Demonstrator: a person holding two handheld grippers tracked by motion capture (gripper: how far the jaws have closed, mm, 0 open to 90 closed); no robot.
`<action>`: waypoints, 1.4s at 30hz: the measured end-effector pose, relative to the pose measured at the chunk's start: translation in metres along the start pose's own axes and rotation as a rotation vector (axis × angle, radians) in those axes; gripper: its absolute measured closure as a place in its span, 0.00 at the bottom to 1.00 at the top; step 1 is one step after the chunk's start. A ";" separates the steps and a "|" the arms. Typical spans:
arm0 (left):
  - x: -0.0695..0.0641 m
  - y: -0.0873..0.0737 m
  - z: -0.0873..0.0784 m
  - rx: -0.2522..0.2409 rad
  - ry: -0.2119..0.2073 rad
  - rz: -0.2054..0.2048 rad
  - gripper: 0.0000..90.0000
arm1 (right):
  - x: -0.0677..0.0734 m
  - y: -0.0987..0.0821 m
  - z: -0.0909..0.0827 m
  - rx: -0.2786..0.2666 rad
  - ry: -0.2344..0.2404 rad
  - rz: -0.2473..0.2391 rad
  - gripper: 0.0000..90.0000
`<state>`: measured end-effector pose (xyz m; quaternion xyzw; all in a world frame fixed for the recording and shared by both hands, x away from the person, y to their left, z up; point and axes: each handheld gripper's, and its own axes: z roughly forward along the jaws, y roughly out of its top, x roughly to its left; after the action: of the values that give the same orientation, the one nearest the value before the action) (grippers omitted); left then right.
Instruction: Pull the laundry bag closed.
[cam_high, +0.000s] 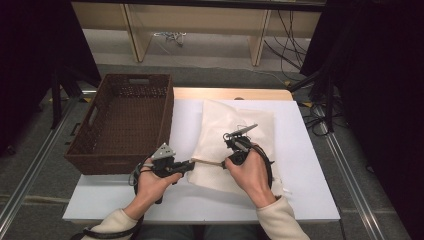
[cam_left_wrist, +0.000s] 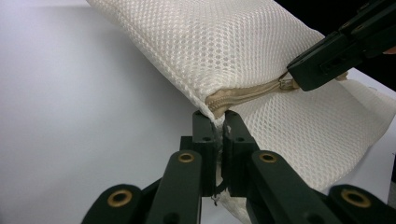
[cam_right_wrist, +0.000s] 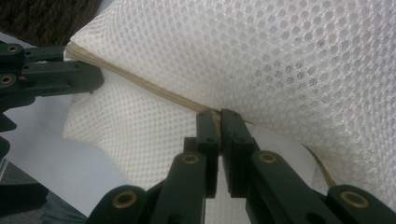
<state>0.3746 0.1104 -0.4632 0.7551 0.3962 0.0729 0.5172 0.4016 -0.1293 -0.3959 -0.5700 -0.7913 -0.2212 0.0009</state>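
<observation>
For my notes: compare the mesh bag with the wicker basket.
The mesh bag is white, soft and lies flat on the table; the wicker basket is dark brown, rigid and stands open at the table's left edge. The bag is clamped at its zipper by both grippers; the basket is untouched.

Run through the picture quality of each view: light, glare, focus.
High view: even light on the white table, dark curtains at the sides, slightly soft, the mesh bag pale with little texture. Left gripper view: mesh bag sharp, table washed out by glare, near jaws blurred. Right gripper view: mesh weave crisp at centre, softer toward the edges, the brown basket dim.
</observation>
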 end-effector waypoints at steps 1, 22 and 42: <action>0.000 0.000 0.000 0.002 0.002 0.001 0.95 | 0.000 0.000 0.000 -0.001 0.000 -0.001 0.97; -0.001 -0.001 0.000 -0.012 0.007 -0.005 0.95 | -0.007 -0.001 -0.001 -0.008 -0.024 -0.024 0.97; -0.001 -0.001 -0.001 -0.006 0.012 -0.011 0.95 | -0.005 -0.002 -0.005 0.018 -0.028 0.037 0.97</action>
<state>0.3731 0.1105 -0.4630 0.7509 0.4030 0.0758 0.5177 0.4005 -0.1364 -0.3929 -0.5876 -0.7824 -0.2062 -0.0009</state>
